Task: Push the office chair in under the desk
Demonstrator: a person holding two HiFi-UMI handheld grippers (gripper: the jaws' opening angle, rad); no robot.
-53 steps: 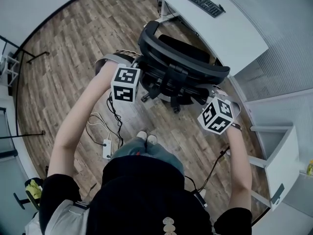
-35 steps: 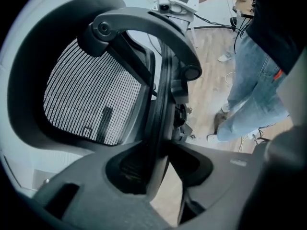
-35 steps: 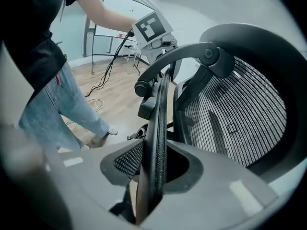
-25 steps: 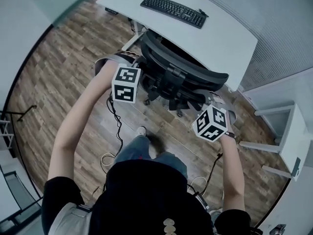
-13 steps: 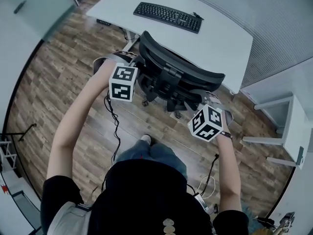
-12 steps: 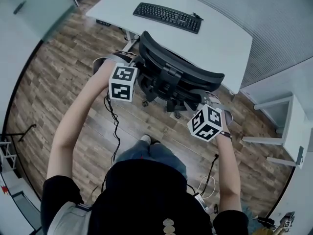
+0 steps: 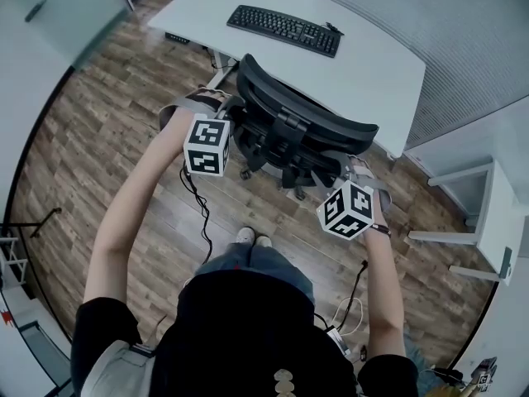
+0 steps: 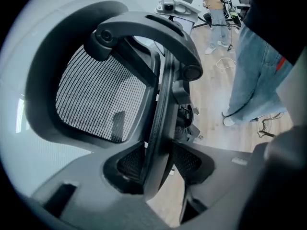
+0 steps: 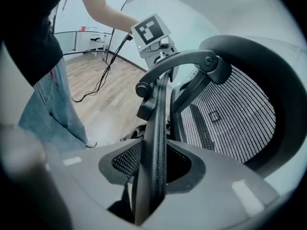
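Head view: office chair (image 7: 302, 126) dead ahead of both grippers, seat out of sight beneath the desk (image 7: 376, 64), backrest close up to the desk edge, keyboard (image 7: 283, 30) well beyond. Left gripper (image 7: 233, 110) at the backrest's left end, right gripper (image 7: 357, 168) at its right end.

Left gripper view: backrest rim (image 8: 159, 123) upright between the jaws. Jaws just been opening, pads not pinching, slight gap each side.

Right gripper view: same story. Rim between the jaws, jaws just been widening, grip slack.

Judging by that: push prob. done, release step in hand.

Next move calls for spreading both pairs a bit more, then drawing both grippers straight back off the rim w/o snagging the mesh (image 9: 230, 114). Risk: castors underneath, so easy to roll the chair back out on any tug.
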